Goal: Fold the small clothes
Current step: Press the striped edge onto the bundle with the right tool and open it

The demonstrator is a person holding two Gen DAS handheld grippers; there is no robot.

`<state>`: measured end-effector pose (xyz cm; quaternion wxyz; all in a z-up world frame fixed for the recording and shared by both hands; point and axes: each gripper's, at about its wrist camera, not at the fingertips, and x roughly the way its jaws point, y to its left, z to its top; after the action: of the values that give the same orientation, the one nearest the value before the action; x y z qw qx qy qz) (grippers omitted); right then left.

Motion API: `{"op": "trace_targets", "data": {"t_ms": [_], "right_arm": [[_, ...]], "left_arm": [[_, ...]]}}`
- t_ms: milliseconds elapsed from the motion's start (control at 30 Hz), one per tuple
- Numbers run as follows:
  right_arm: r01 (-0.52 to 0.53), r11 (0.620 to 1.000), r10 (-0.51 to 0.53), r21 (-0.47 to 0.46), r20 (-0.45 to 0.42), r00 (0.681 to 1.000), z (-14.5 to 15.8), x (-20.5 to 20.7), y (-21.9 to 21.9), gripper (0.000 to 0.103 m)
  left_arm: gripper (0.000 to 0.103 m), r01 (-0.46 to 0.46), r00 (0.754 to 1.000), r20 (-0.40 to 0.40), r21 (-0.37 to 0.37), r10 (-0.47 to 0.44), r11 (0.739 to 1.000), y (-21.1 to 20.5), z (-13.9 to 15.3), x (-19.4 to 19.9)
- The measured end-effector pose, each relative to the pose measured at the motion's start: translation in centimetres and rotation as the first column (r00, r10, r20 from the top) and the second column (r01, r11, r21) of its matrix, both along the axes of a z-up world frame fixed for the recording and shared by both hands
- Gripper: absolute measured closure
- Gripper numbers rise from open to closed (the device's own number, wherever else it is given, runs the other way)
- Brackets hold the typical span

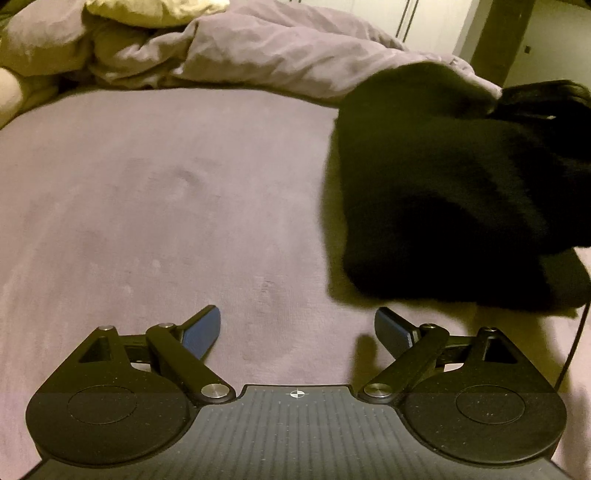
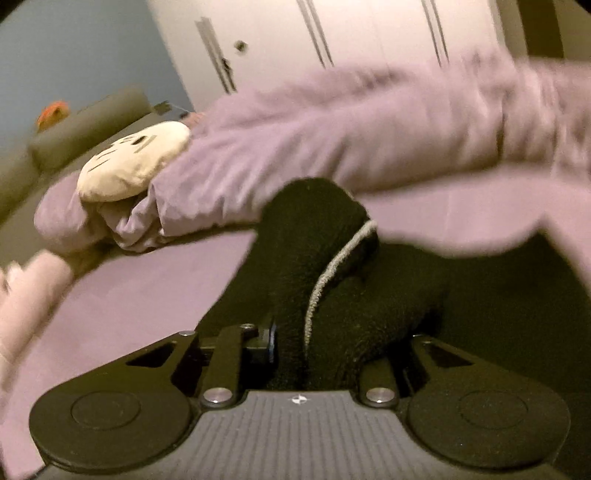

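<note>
Right tool pinched the black garment; left tool, jaws spread and empty, sat just near-left of it.

A bedroom in a home. A bed covered by a mauve fitted sheet fills both views, with a rumpled mauve duvet heaped along its far side. A cream plush cushion with stitched whiskers lies against it. White wardrobe doors stand behind.
</note>
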<state>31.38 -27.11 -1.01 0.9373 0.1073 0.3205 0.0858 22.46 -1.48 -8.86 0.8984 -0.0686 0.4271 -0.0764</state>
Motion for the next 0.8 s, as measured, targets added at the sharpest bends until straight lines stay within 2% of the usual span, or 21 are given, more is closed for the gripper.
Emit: {"op": "trace_targets", "data": {"t_ms": [67,167,233,333,400,433,467,533,600,667,700,767,800], "right_arm": [[-0.004,0.991,0.017,-0.135,0.091,0.996,1.8,-1.3,0.4,0.082],[0.012,0.959,0.034,-0.282,0.155,0.987,2.4,-2.6,-0.5,0.082],[0.056,0.932,0.001,-0.359,0.157,0.988,1.3,-2.7,-2.1,0.082],[0.099,0.904,-0.068,-0.416,0.088,0.994,-2.8,-1.4,-5.0,0.08],[0.126,0.901,-0.107,-0.414,0.068,0.992,-5.6,-0.8,-6.4,0.079],[0.149,0.921,-0.128,-0.361,0.081,0.988,-6.0,-0.9,-7.3,0.079],[0.159,0.933,-0.138,-0.323,0.084,0.987,-5.9,-0.7,-7.7,0.079],[0.149,0.94,-0.132,-0.308,0.075,0.988,-5.0,-0.5,-7.8,0.078],[0.145,0.929,-0.115,-0.34,0.107,0.988,-3.6,-0.5,-7.4,0.078],[0.167,0.899,-0.112,-0.406,0.156,0.981,-3.0,-0.2,-7.1,0.081],[0.183,0.883,-0.129,-0.431,0.153,0.98,-3.2,0.2,-7.3,0.081],[0.163,0.911,-0.155,-0.379,0.052,0.987,-4.8,0.7,-8.6,0.08],[0.153,0.923,-0.151,-0.352,0.035,0.988,-5.2,0.5,-9.1,0.08]], "left_arm": [[0.009,0.004,1.0,-0.001,-0.002,-0.004,1.0,-0.5,-0.3,-0.1],[0.009,0.011,1.0,0.003,0.002,-0.011,1.0,-1.3,0.1,0.1],[0.009,0.016,1.0,-0.001,-0.01,-0.016,1.0,-1.8,0.2,0.3],[0.009,0.018,1.0,-0.012,-0.003,-0.018,1.0,-2.7,0.3,0.9],[0.009,0.025,1.0,-0.007,0.004,-0.025,1.0,-3.4,0.7,1.4],[0.009,0.028,1.0,-0.002,0.004,-0.028,1.0,-3.6,1.0,1.7],[0.009,0.03,1.0,0.004,0.003,-0.03,1.0,-3.9,1.2,2.0],[0.009,0.038,0.999,0.013,0.002,-0.038,0.999,-4.5,1.6,2.5],[0.009,0.046,0.999,0.025,0.006,-0.046,0.999,-5.3,1.8,2.9],[0.009,0.049,0.999,0.022,0.016,-0.049,0.999,-6.0,1.9,3.3],[0.009,0.051,0.998,0.027,0.009,-0.052,0.999,-6.2,2.0,3.2],[0.009,0.052,0.998,0.024,-0.002,-0.052,0.999,-6.4,2.0,3.1],[0.009,0.054,0.998,0.02,-0.002,-0.054,0.999,-6.3,2.0,3.0]]}}
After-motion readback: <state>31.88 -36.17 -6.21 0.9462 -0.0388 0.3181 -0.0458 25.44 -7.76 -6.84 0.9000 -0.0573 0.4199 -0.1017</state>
